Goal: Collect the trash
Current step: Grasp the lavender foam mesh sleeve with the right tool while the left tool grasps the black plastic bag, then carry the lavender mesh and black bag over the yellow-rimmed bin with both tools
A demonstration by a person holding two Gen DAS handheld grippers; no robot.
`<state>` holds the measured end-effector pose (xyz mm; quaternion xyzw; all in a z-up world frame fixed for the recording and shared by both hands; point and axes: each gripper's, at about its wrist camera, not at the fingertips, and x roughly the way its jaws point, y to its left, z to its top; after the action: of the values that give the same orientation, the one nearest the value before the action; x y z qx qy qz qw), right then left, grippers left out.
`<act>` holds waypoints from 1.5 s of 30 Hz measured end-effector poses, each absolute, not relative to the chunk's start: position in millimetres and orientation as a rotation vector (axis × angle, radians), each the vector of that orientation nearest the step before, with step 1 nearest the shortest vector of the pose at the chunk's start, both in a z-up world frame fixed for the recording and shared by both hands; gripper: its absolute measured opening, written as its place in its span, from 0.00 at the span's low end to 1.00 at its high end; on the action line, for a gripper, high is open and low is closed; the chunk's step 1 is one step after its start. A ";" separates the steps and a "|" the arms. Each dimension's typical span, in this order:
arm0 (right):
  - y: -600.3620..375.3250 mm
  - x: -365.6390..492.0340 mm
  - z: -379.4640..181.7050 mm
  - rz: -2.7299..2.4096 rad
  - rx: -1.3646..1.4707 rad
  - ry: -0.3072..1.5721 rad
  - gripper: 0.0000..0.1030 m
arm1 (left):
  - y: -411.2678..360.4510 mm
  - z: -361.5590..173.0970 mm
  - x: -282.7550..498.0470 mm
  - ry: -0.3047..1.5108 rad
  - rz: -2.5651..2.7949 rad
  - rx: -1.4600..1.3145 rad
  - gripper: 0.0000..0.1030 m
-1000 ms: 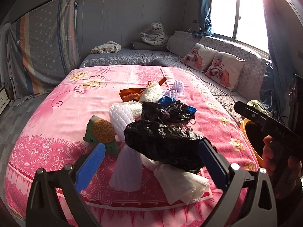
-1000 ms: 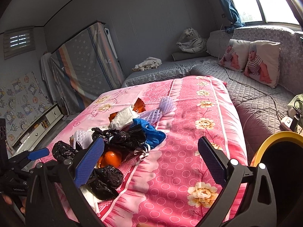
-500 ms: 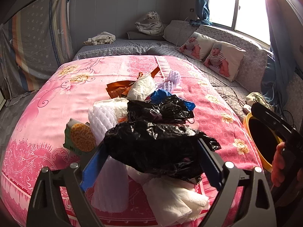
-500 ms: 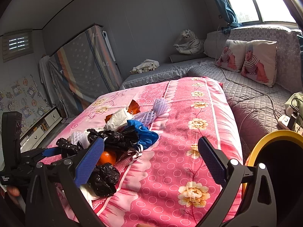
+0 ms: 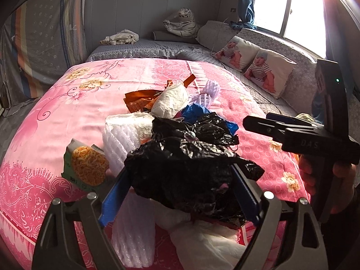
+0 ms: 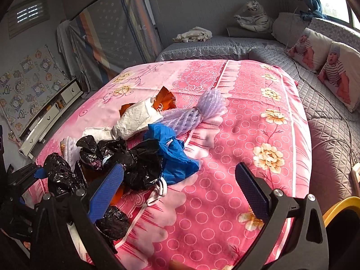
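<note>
Pink bed (image 5: 67,117) carries the trash pile; the yellow-rimmed bin (image 6: 337,207) sits off its near right corner. My left gripper (image 5: 180,189) clamps 1 black bag (image 5: 184,175); my right gripper (image 6: 180,177), gaping empty, is nearer the bin.

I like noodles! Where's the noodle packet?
In the left wrist view, the noodle packet lies on the pink blanket at the pile's left edge, beside the white foam netting.

Crumpled black bag (image 5: 191,177) between gripper pads
</note>
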<state>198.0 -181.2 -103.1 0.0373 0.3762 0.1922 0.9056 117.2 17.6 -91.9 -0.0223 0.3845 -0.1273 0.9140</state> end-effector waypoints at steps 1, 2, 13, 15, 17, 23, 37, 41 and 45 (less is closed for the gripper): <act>-179.8 207.7 -104.5 0.400 0.088 0.786 0.92 | 18.5 -92.0 118.3 0.793 -0.269 -0.053 0.81; -180.1 218.4 -105.0 0.396 0.104 0.793 0.92 | 19.2 -91.9 119.2 0.794 -0.273 -0.059 0.81; -193.4 344.8 -128.4 0.241 0.356 0.939 0.92 | 19.6 -96.3 134.5 0.805 -0.299 -0.081 0.80; -190.7 354.5 -135.7 0.239 0.380 0.966 0.92 | 18.9 -97.6 136.2 0.807 -0.299 -0.080 0.79; -188.2 359.3 -142.9 0.231 0.396 0.988 0.84 | 18.7 -98.8 137.8 0.806 -0.299 -0.083 0.77; -182.0 360.1 -148.2 0.206 0.365 0.981 0.69 | 14.2 -100.6 138.9 0.801 -0.298 -0.078 0.66; -174.0 351.5 -140.8 0.295 0.355 0.985 0.23 | 18.1 -100.7 133.4 0.798 -0.323 -0.145 0.27; -176.7 339.9 -122.8 0.290 0.350 0.926 0.21 | 23.2 -88.3 119.8 0.754 -0.344 -0.154 0.27; -182.1 324.9 -101.1 0.278 0.346 0.866 0.21 | 30.6 -72.1 107.4 0.706 -0.342 -0.161 0.27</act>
<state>324.9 -182.1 -101.1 0.1662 0.4161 0.1336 0.8839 107.4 30.6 -72.1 -0.0782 0.3438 -0.1663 0.9209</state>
